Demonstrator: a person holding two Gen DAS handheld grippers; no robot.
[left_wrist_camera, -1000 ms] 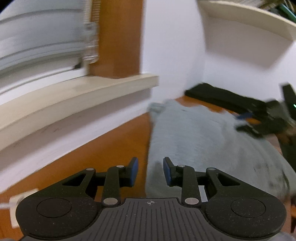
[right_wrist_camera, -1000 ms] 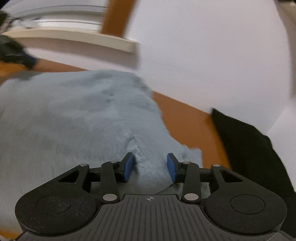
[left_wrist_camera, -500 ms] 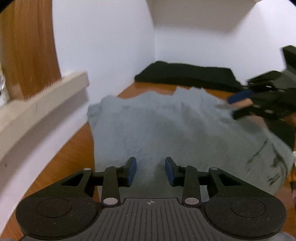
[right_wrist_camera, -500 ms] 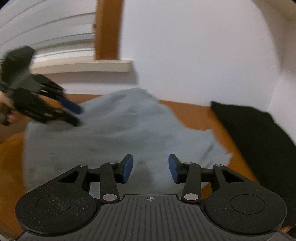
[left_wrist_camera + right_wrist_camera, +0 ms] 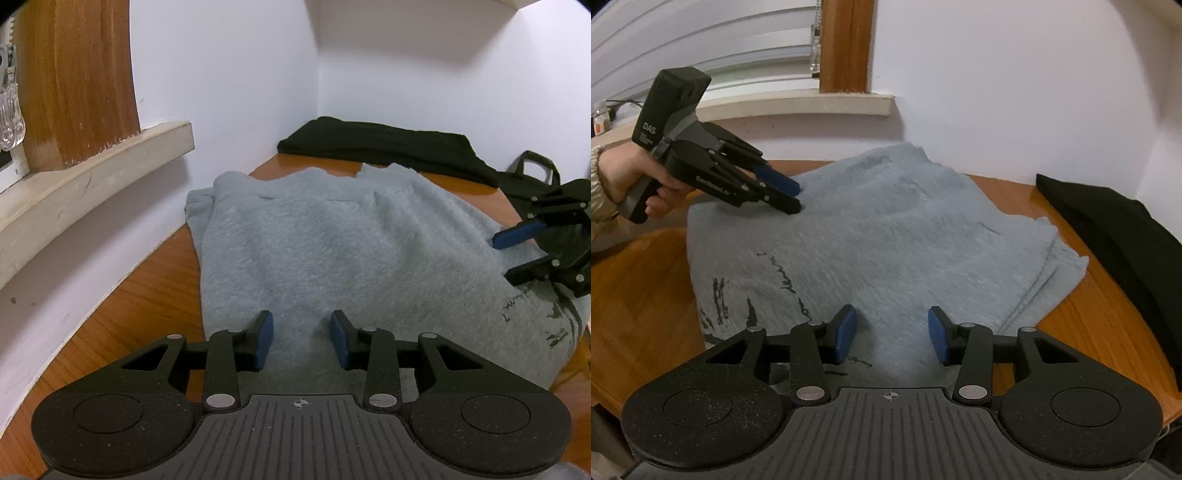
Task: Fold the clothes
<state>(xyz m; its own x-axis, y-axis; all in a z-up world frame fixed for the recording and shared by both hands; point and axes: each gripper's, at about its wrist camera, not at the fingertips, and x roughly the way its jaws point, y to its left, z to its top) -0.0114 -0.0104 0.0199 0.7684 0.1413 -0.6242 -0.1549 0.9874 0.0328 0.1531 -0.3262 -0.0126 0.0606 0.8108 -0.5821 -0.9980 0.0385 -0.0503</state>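
Note:
A light blue-grey fleece garment (image 5: 351, 240) (image 5: 905, 229) with a dark print near one edge lies spread on the orange wooden table (image 5: 140, 295). My left gripper (image 5: 301, 325) hovers low over the garment's near edge, jaws apart, with fabric under the gap but not pinched. In the right wrist view the left gripper (image 5: 792, 197) touches the cloth's far left part, held by a person's hand (image 5: 624, 177). My right gripper (image 5: 892, 321) stands open over the printed edge. The left wrist view shows the right gripper (image 5: 502, 258) at the right.
Folded black clothes (image 5: 388, 144) (image 5: 1115, 236) lie against the white wall beyond the garment. A black bag handle (image 5: 532, 166) shows at the far right. A pale window sill (image 5: 92, 177) (image 5: 798, 105) runs along the wall beside the table.
Both views swung from close on the cloth to take in the whole garment. The left gripper moved off the bare wood onto the garment's edge. Both pairs of jaws stand slightly wider.

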